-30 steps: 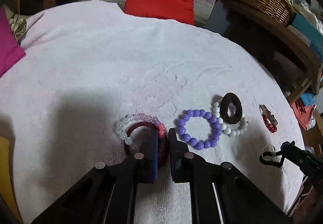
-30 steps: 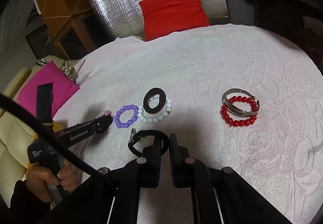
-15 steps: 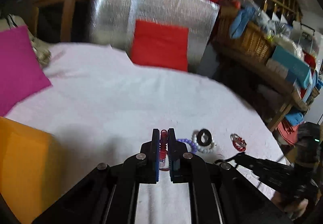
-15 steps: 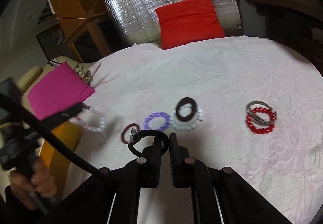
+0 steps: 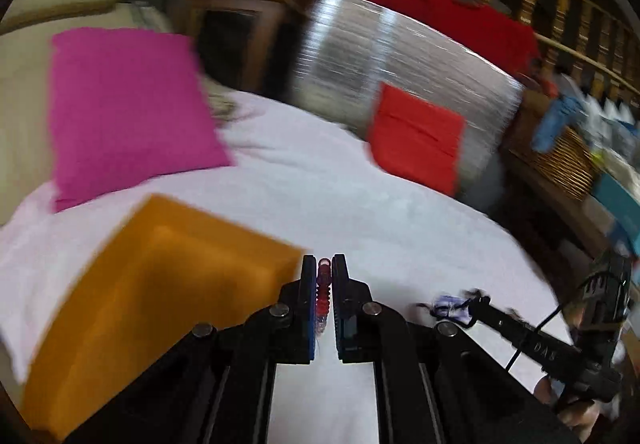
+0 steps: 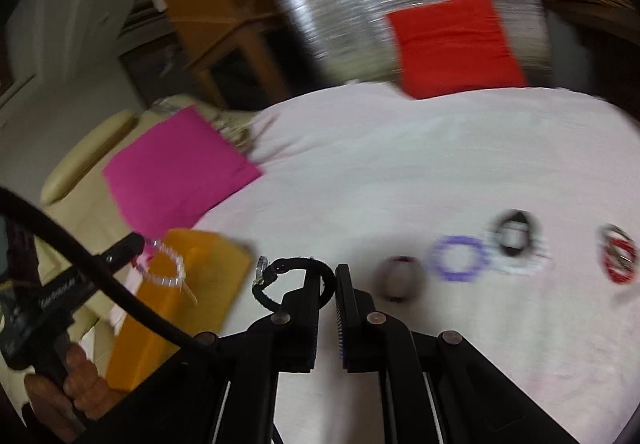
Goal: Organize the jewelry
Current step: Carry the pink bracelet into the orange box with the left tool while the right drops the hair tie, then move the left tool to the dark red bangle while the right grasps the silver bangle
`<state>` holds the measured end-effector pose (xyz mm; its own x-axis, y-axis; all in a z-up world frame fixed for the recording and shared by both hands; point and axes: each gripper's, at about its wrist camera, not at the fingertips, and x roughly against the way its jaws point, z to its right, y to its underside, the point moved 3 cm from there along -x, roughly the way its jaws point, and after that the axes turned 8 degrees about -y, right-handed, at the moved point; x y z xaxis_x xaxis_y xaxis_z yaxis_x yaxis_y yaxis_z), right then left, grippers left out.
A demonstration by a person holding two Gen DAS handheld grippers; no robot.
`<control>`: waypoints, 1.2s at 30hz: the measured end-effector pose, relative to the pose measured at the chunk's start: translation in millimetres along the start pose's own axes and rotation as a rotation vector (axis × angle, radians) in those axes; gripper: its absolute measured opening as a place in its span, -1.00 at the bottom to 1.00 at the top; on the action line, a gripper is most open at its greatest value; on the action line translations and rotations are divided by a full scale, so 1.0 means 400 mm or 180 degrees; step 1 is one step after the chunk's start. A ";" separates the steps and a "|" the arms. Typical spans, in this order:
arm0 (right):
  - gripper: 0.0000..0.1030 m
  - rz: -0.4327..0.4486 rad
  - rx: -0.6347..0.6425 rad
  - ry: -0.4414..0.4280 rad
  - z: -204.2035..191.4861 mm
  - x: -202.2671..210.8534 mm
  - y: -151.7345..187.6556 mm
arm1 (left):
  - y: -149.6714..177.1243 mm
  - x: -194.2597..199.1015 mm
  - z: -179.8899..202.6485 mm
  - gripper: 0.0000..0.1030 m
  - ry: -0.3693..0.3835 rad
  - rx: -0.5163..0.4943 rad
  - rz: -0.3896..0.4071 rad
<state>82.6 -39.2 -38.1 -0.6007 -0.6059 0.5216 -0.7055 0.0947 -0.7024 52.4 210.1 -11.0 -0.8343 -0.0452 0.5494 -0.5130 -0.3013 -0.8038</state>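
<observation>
My left gripper (image 5: 323,268) is shut on a pink-and-clear beaded bracelet (image 5: 322,292), held in the air next to the orange box (image 5: 160,284). In the right wrist view this bracelet (image 6: 166,264) hangs from the left gripper (image 6: 138,242) above the orange box (image 6: 200,284). My right gripper (image 6: 328,276) is shut on a black cord bracelet (image 6: 288,276) with a metal clasp, above the white cloth. On the cloth lie a dark red bangle (image 6: 400,278), a purple bead bracelet (image 6: 458,258), a white bead bracelet with a dark ring (image 6: 514,240) and a red bead bracelet with a silver bangle (image 6: 618,258).
A white cloth (image 6: 440,164) covers the round table. A pink cushion (image 5: 120,112) lies at the far left, a red cushion (image 5: 416,140) against a silver foil panel at the back. A wicker basket (image 5: 560,156) stands on a shelf at the right.
Both grippers rose and swung left. The left gripper lifted the pink-and-clear bracelet off the dark red bangle and carried it over to the orange box. The right gripper kept the black bracelet.
</observation>
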 end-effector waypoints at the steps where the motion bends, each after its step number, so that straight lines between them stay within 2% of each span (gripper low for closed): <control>1: -0.84 -0.0043 0.0043 -0.0060 -0.031 -0.028 -0.005 | 0.002 0.006 -0.024 -0.85 -0.0084 0.0049 0.0012; 3: -0.84 -0.0163 0.0143 -0.0207 -0.108 -0.097 -0.012 | 0.019 0.022 -0.107 -0.86 -0.0439 0.0239 -0.0011; 6: -0.83 -0.0296 0.0338 -0.0329 -0.220 -0.190 -0.011 | 0.055 0.005 -0.193 -0.86 -0.0944 0.0420 -0.0203; 8: -0.82 -0.0447 0.0359 -0.0398 -0.272 -0.246 -0.008 | 0.064 -0.012 -0.234 -0.82 -0.1079 0.0545 -0.0341; 10: -0.71 -0.0652 0.0344 -0.0426 -0.314 -0.303 0.003 | 0.072 -0.031 -0.263 -0.65 -0.1191 0.0622 -0.0450; 12: -0.46 -0.0765 0.0350 -0.0435 -0.333 -0.337 0.010 | 0.078 -0.039 -0.279 -0.06 -0.1311 0.0633 -0.0498; 14: -0.36 -0.0803 0.0266 -0.0465 -0.330 -0.341 0.009 | 0.071 -0.046 -0.276 0.00 -0.1345 0.0633 -0.0442; 16: -0.36 -0.0650 0.0157 -0.0537 -0.308 -0.307 0.007 | 0.067 -0.039 -0.252 0.01 -0.1439 0.0505 -0.0305; 20: -0.36 -0.0427 0.0200 -0.0265 -0.227 -0.233 -0.003 | 0.062 -0.052 -0.155 0.05 -0.1446 0.0031 -0.0141; 24: -0.37 -0.0357 0.0043 -0.0002 -0.092 -0.117 0.011 | 0.079 -0.073 -0.015 0.07 -0.1252 -0.0392 -0.0101; 29: -0.37 -0.0290 -0.0153 0.0407 0.095 0.032 0.040 | 0.108 -0.101 0.146 0.08 -0.1041 -0.0764 -0.0080; 36: -0.37 -0.0055 -0.0631 0.0763 0.345 0.222 0.066 | 0.177 -0.183 0.323 0.08 -0.0709 -0.1060 -0.0350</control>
<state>62.4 -199.6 -77.3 -0.6429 -0.4075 0.6485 -0.7618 0.2525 -0.5966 103.4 68.9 -78.6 -0.7256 -0.2459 0.6426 -0.6643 0.0072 -0.7474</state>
